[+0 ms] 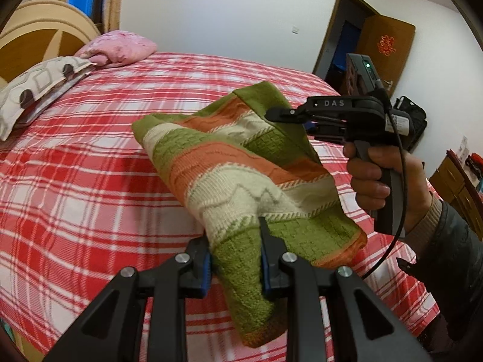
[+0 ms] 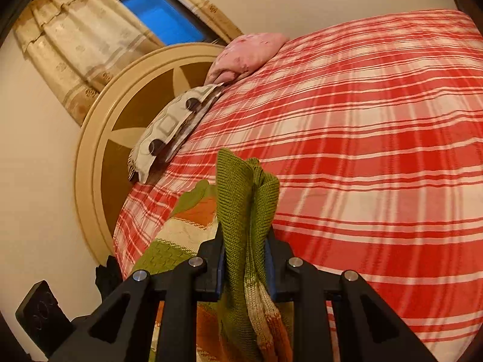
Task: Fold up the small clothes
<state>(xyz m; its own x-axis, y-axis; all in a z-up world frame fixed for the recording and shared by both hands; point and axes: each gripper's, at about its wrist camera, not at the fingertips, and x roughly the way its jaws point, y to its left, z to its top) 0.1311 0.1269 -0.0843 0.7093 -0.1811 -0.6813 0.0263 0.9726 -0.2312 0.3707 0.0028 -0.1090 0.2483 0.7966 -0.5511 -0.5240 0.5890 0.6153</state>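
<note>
Headboard (image 1: pixel 33 33) and window curtain (image 2: pixel 69 48) stand at the far left of the room. A patterned grey pillow (image 1: pixel 36 87) lies at the head of the bed, with a pink pillow (image 1: pixel 120 48) just beside it. The bed (image 1: pixel 90 163) carries a red and white plaid cover.

Left hand-held gripper (image 1: pixel 234 244): jaws clamped on a lower green corner of the knitted garment (image 1: pixel 241 169). The garment, striped green, orange and cream, is held up off the bed, stretched between the two tools and sagging slightly in the middle. A folded green end hangs down below the left jaws.

Right hand-held gripper (image 1: pixel 279 114): jaws clamped on the upper green edge of the garment. In the right wrist view the bunched green knit stands pinched between both pads (image 2: pixel 270 268). The right hand (image 1: pixel 380 175) grips the tool's handle, with a black cable running down beside it.

An open wooden door (image 1: pixel 386 48) stands at the far right.
</note>
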